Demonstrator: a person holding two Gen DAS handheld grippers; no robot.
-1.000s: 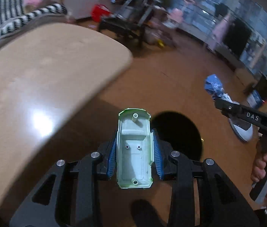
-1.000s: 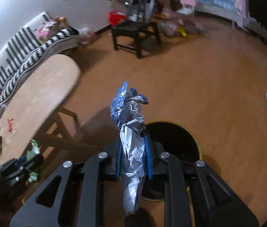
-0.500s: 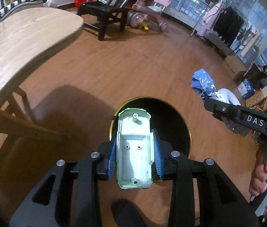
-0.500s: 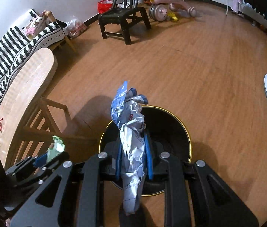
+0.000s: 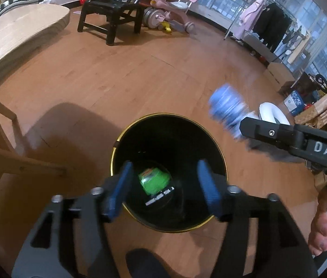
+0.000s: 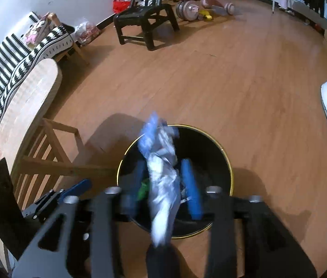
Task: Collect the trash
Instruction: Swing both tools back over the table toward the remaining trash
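Left gripper [image 5: 163,185]: the jaws have just been opening and now stand apart with nothing between them. Directly below, at the bottom of the black bin [image 5: 219,159], lies the green plastic piece [image 5: 154,180], clear of both pads. That item counts as deposited.

Right gripper [image 6: 163,183]: the jaws have just been opening; the blue pads stand clear of the crumpled blue-and-white wrapper [image 6: 162,169], which sits blurred between them over the bin's mouth. Judgement: the wrapper is released but not yet seen at rest inside; its landing is unconfirmed.

Outward: the wooden table [image 6: 29,106] sits at 9 o'clock of the bin in the right wrist view, with small red and other items showing at its far left edge. Judgement: these may be further trash, so collection looks incomplete.
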